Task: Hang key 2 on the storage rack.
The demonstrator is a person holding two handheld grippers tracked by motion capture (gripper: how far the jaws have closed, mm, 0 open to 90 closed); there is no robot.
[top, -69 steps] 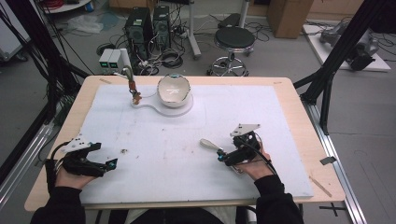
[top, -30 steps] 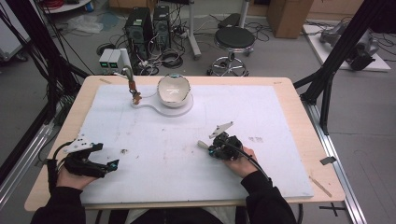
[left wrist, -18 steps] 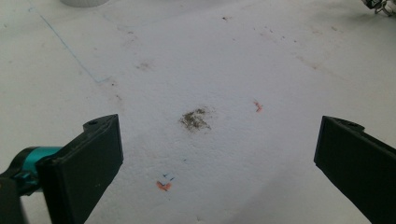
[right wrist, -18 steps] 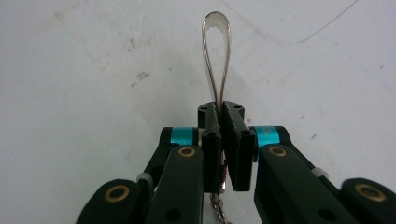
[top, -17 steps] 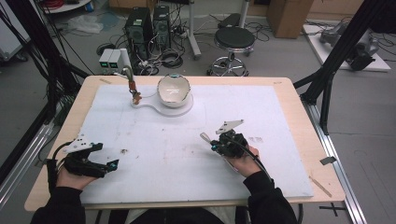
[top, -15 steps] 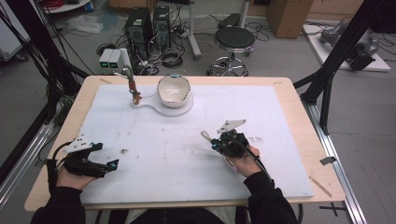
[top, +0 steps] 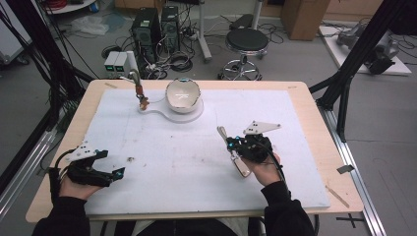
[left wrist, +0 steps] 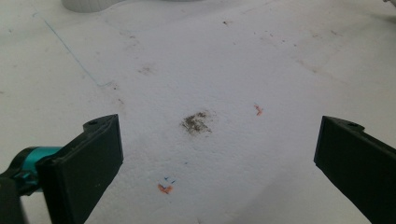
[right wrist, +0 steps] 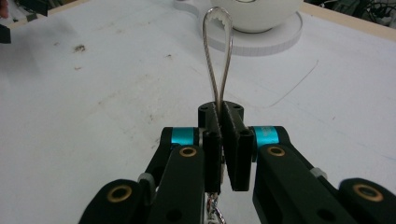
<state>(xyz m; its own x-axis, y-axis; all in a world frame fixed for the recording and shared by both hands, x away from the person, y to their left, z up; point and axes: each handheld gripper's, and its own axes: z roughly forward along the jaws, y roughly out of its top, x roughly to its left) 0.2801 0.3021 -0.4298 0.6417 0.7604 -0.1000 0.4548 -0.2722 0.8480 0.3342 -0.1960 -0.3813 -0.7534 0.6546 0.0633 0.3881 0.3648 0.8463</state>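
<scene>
My right gripper [top: 232,145] is shut on a silver spoon [top: 222,133], held above the white mat right of centre. In the right gripper view the jaws [right wrist: 219,111] pinch the spoon's [right wrist: 217,56] stem, and its ornate handle end points ahead toward a white bowl [right wrist: 254,11]. The spoon's wider end lies back by the person's hand. That bowl [top: 183,93] sits on a round white base [top: 195,115] at the far middle of the table. My left gripper [top: 117,175] rests at the near left, open, with bare mat between its jaws [left wrist: 217,154].
A white mat [top: 172,162] covers most of the wooden table [top: 314,118]. A small brown item on a curved metal holder [top: 139,93] stands left of the bowl. A dark smudge [left wrist: 196,122] marks the mat ahead of the left gripper. Black frame posts stand at both sides.
The right gripper has lifted and shifted slightly toward the far side with the spoon still in its jaws. The left gripper has stayed where it was.
</scene>
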